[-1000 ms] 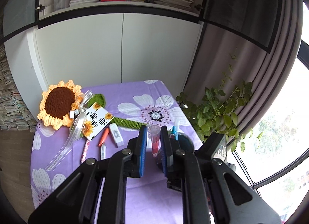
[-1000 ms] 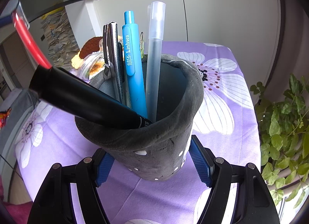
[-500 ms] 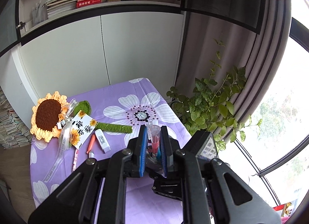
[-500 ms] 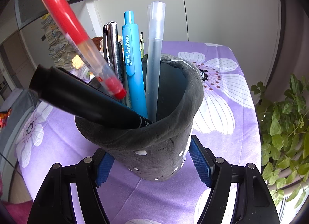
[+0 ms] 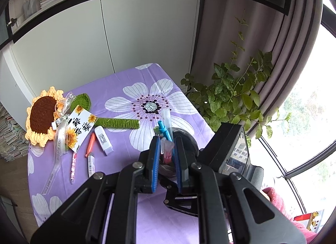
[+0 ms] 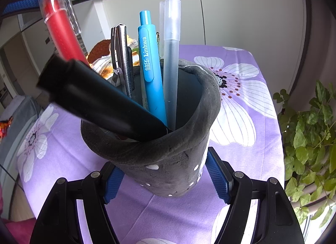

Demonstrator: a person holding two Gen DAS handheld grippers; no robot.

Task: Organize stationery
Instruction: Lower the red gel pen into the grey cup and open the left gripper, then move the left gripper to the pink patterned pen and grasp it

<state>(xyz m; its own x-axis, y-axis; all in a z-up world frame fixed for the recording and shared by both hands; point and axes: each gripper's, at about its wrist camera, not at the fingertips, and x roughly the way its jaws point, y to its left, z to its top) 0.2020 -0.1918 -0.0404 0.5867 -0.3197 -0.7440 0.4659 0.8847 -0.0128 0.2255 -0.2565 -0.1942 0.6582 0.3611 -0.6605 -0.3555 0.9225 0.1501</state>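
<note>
Clearly "Linhwa" on blue pen [image 6: 150, 59]

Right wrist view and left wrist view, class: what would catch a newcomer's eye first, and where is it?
The grey felt pen holder fills the right wrist view, clamped in the right gripper and crammed with a blue Linhwa pen and a fat black marker. Above it the left gripper pinches a red pen. In the left wrist view, a crocheted sunflower lies on the purple tablecloth.

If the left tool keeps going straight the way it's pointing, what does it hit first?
Probably the grey pen holder: the left tool, shut on a red pen, points down at its mouth. Depth is unclear.
</note>
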